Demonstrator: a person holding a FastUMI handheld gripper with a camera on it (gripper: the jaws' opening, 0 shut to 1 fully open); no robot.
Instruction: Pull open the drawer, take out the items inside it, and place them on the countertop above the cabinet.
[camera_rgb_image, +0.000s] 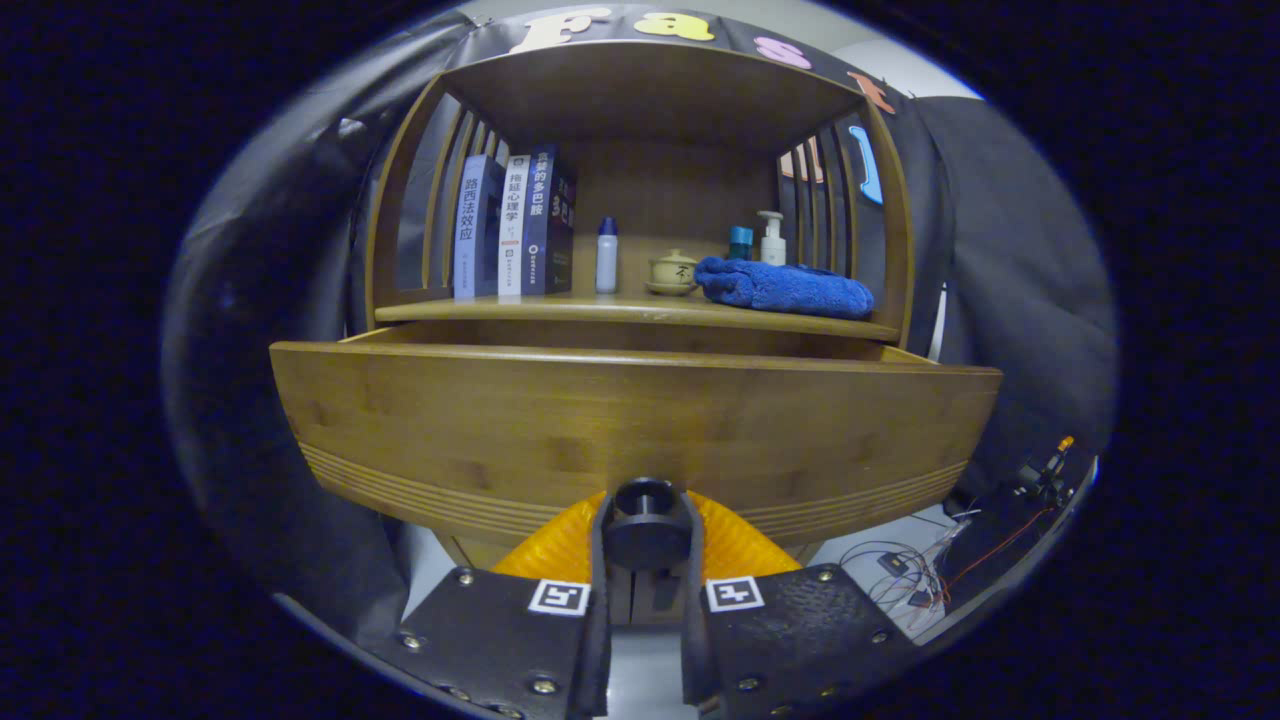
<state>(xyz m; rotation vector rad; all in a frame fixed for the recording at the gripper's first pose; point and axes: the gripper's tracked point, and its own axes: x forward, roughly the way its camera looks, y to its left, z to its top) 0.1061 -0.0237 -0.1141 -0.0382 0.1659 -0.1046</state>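
Observation:
The wooden drawer (620, 420) stands pulled out from the cabinet, its front panel close ahead of me. A round dark knob (645, 520) sticks out from the bottom of that panel. My gripper (645, 545) is shut on the knob, one finger pressing on each side of it. The drawer's inside is hidden behind the front panel. Above the drawer runs the countertop (560, 310) of the cabinet.
On the countertop stand several books (510, 228), a small white bottle (606, 256), a lidded ceramic pot (673, 271), a folded blue towel (785, 287), a teal bottle (740, 242) and a pump bottle (771, 238). Loose wires (920, 570) lie low to the right.

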